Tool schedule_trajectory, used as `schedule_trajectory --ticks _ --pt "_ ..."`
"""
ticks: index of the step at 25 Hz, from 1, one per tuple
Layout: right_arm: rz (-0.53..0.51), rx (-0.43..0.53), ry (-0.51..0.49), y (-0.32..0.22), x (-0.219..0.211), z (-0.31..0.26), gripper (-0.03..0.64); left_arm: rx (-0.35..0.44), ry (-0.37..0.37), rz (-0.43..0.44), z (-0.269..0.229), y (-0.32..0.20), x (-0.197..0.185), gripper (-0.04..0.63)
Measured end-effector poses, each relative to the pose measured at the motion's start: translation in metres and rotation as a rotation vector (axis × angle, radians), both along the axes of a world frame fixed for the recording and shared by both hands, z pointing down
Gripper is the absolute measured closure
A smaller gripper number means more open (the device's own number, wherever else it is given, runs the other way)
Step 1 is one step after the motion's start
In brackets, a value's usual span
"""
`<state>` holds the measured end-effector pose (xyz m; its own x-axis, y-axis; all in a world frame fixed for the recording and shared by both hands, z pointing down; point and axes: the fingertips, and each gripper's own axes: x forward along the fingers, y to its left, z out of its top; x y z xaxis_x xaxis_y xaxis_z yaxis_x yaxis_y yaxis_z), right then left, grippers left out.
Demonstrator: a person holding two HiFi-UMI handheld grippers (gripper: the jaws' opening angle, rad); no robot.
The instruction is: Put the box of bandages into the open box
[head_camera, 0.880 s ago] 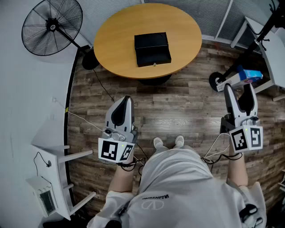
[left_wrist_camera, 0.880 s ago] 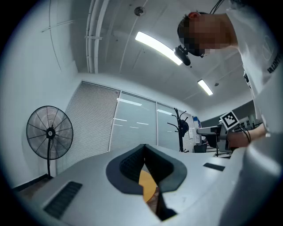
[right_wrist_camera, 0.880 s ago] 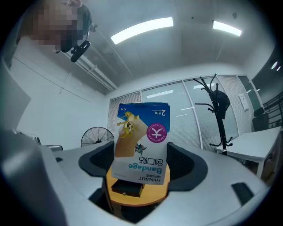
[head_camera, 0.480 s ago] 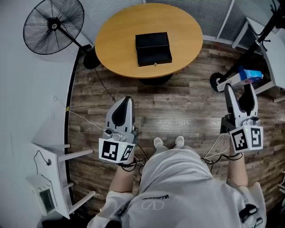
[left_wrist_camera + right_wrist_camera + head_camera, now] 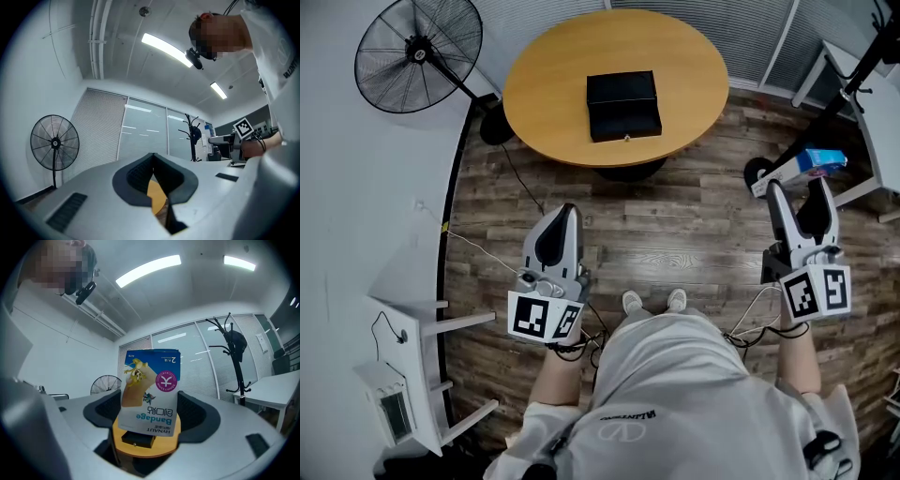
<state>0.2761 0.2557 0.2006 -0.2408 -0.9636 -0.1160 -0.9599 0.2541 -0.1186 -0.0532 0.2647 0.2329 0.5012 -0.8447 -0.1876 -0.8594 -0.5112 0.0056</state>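
Note:
The open box (image 5: 623, 103) is black and sits on the middle of a round wooden table (image 5: 553, 103) across the room. In the right gripper view the same open box (image 5: 137, 439) shows low and small beyond the jaws. My right gripper (image 5: 798, 184) is shut on the box of bandages (image 5: 813, 162), a blue-and-white carton that it holds over the floor, right of the table. The box of bandages (image 5: 150, 392) stands upright between the dark pads, its print upside down. My left gripper (image 5: 567, 210) hangs in front of the person, shut and empty.
A standing fan (image 5: 417, 54) is left of the table, by the wall. A white rack (image 5: 412, 370) stands at the lower left. A wheeled stand base (image 5: 759, 173) and a white desk (image 5: 872, 103) are at the right. A thin cable (image 5: 478, 253) crosses the wooden floor.
My right gripper, with the box of bandages in it, has edged slightly left. The left gripper has stayed where it was.

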Motion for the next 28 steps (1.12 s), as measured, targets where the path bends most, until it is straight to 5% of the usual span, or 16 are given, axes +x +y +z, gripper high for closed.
schedule_trajectory --ticks 15,28 --pt "-0.113 -0.028 0.008 -0.026 0.024 0.018 0.225 -0.021 0.010 -0.080 0.010 0.004 0.038 0.588" --pt "-0.105 -0.077 0.035 -0.082 -0.026 0.044 0.225 -0.040 0.028 -0.067 0.024 -0.051 -0.012 0.588"
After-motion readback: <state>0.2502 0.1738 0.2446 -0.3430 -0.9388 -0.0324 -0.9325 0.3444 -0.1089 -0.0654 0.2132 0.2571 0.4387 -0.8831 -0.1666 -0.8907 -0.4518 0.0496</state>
